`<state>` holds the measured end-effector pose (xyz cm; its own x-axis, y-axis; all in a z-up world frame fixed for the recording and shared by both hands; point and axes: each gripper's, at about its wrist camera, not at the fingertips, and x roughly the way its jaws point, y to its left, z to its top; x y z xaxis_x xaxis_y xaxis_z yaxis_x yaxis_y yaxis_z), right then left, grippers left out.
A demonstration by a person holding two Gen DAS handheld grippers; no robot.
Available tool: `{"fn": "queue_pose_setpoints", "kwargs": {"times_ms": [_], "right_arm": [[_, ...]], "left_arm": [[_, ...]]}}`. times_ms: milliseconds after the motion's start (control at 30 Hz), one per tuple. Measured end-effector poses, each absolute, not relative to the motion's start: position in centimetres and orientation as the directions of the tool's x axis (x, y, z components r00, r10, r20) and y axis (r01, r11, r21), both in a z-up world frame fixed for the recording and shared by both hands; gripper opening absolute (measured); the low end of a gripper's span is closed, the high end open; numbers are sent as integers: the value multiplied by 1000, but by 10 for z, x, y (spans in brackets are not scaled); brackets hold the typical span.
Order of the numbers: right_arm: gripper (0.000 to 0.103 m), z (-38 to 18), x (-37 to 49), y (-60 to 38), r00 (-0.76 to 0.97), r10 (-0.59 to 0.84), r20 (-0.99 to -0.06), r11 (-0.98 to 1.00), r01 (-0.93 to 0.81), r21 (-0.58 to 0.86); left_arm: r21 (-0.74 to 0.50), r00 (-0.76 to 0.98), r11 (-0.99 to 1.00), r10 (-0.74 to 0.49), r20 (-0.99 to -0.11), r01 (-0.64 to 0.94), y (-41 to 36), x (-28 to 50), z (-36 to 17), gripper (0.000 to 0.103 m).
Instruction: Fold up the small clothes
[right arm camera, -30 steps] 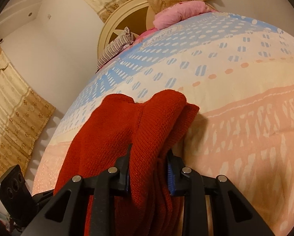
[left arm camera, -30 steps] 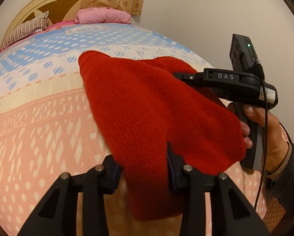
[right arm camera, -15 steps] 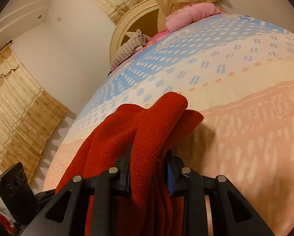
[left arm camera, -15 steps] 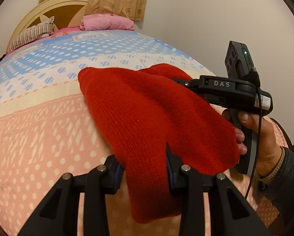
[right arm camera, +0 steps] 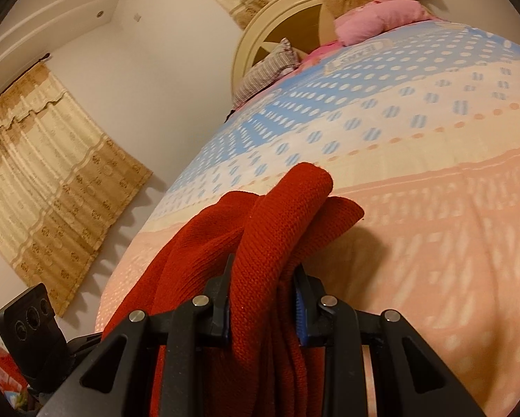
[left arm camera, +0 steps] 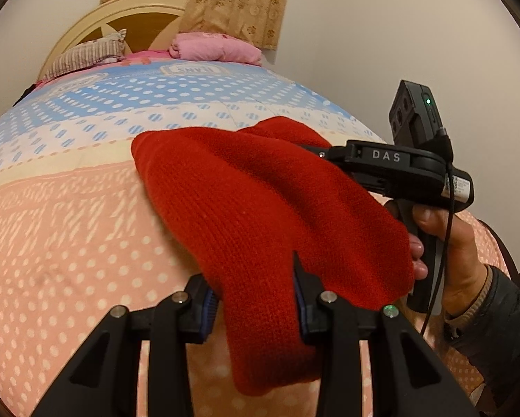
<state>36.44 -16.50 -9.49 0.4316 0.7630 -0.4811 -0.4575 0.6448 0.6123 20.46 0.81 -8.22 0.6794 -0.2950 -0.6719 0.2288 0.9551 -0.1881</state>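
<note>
A red knitted garment point(left arm camera: 253, 208) is lifted above the patterned bedspread point(left arm camera: 68, 229), stretched between both grippers. My left gripper point(left arm camera: 254, 299) is shut on its near edge, and a flap hangs down below the jaws. In the left wrist view the right gripper point(left arm camera: 315, 151) comes in from the right, held by a hand point(left arm camera: 447, 243), its fingers buried in the far edge of the cloth. In the right wrist view my right gripper point(right arm camera: 263, 299) is shut on a bunched fold of the garment point(right arm camera: 280, 215), which arches over the jaws.
The bedspread point(right arm camera: 433, 243) runs back to a cream headboard point(left arm camera: 96, 31) with a striped pillow point(left arm camera: 86, 55) and a pink pillow point(left arm camera: 214, 48). Beige curtains point(right arm camera: 51, 170) hang on the left wall. The left gripper's camera block point(right arm camera: 27, 323) shows at lower left.
Both grippers have carried the garment up and toward the head of the bed. The headboard and pillows look nearer. Both grips stay the same.
</note>
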Motion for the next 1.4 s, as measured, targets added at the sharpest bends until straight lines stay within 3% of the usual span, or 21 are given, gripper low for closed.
{"fn": "queue_pose_setpoints", "kwargs": {"times_ms": [1400], "right_arm": [[27, -90, 314, -19, 177, 871, -458, 461, -617, 638]], "left_arm": [[-133, 755, 988, -143, -640, 74, 85, 109, -80, 37]]}}
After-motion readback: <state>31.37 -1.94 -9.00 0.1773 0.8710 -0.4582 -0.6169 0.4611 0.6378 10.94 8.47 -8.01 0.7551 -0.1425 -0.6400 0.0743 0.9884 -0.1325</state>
